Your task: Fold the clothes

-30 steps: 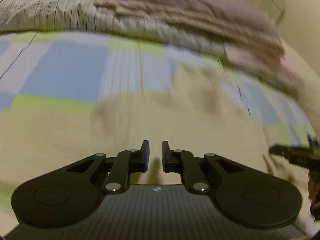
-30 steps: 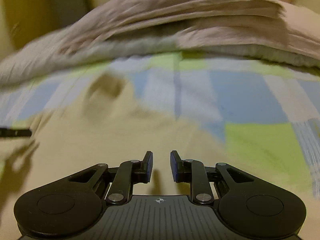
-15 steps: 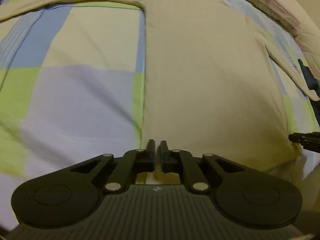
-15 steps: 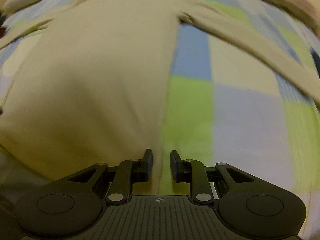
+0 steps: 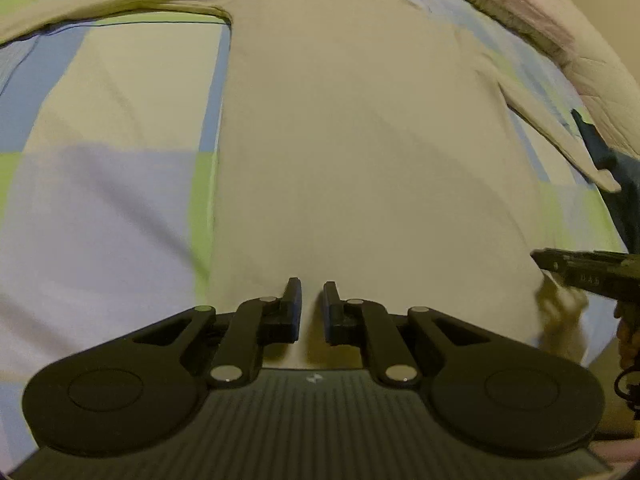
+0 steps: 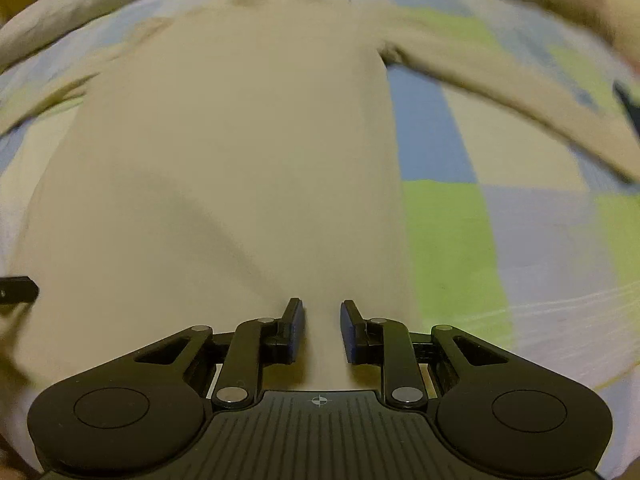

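Left gripper: jaws parted by a narrow gap, nothing between them, hovering over the near hem of the shirt, close to its left edge. Right gripper: jaws apart a bit wider, also grasping nothing, over the near hem close to the shirt's right edge. Cannot tell if either tip touches the cloth.

Cream long-sleeve shirt lies flat on the bed, hem near, collar far, body smooth with a faint diagonal shadow across it. Both sleeves spread out: left sleeve runs far-left, right sleeve angles out to the right.

Bedsheet is checked in blue, lilac, green and pale yellow; shows on both sides of the shirt. Pinkish quilt bunched along the far right edge of the bed in the left wrist view.

The right gripper's tip shows at the right edge of the left view, a hand beneath it. Right view is motion-blurred toward the edges.
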The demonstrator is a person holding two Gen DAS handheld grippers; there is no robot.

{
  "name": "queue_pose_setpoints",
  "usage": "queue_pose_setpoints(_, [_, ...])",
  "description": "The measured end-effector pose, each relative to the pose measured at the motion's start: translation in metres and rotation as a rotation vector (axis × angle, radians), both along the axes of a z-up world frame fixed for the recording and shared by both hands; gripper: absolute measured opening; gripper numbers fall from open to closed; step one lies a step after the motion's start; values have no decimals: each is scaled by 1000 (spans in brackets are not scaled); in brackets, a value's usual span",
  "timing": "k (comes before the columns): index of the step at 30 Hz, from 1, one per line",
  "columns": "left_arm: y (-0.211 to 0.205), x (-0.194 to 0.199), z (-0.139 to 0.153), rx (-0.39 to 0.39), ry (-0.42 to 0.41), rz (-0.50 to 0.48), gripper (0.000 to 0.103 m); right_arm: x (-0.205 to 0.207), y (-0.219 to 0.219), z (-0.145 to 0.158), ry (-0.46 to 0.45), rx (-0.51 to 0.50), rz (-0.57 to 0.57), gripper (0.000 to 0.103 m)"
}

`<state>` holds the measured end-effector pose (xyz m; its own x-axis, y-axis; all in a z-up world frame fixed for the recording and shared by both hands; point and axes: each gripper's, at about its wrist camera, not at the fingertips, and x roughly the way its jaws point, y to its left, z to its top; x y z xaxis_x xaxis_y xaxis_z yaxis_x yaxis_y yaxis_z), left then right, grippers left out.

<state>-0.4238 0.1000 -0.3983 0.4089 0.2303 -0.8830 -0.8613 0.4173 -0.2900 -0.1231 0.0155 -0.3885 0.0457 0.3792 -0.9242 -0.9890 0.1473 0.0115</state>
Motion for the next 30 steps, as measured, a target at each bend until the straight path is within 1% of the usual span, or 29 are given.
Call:
queue_pose_setpoints(2, [-16,-8,0,-13,16,14,8,-3,-21,1,-10,-22,7,23])
queue_pose_setpoints(5, [-31,-15,2,-22,25,75,7,-6,-36,1,-29,-19,37,22])
queue_pose_setpoints(9, [-52,-9,11,-16,55,157,7,-8,-50,3,-48,-15,85,23])
queue_pose_setpoints(11, [-63,-3,19,-51,77,196,8,-3,-56,7,-33,-28,109,23])
queue_pose_setpoints(12, [-69,0,25,-69,84,212,9,3,-62,10,-12,-53,108,23])
queue_pose_setpoints(14, [-84,4,46,-80,82,238,10,16,-76,18,44,-109,65,23])
queue_pose_setpoints(16, [-93,10,74,-51,73,247,14,30,-88,30,94,-137,13,23])
queue_pose_setpoints(19, [-106,21,116,-8,61,262,19,47,-103,67,111,-70,-23,23])
queue_pose_setpoints(22, [-119,31,158,36,48,276,23,62,-109,112,134,25,-42,23])
queue_pose_setpoints(23, [-123,35,172,50,44,281,27,66,-111,130,144,61,-52,27])
queue_pose_setpoints(24, [-128,38,186,65,40,285,29,69,-112,146,157,94,-66,35])
queue_pose_setpoints(25, [-132,42,199,80,34,291,31,73,-115,163,175,127,-81,63])
queue_pose_setpoints(26, [-137,46,212,96,26,297,34,76,-119,178,192,161,-90,79])
queue_pose_setpoints(28, [-148,51,234,128,10,305,38,76,-126,206,217,228,-76,79])
queue_pose_setpoints(30, [-160,52,253,149,4,318,42,67,-134,229,211,265,-42,79])
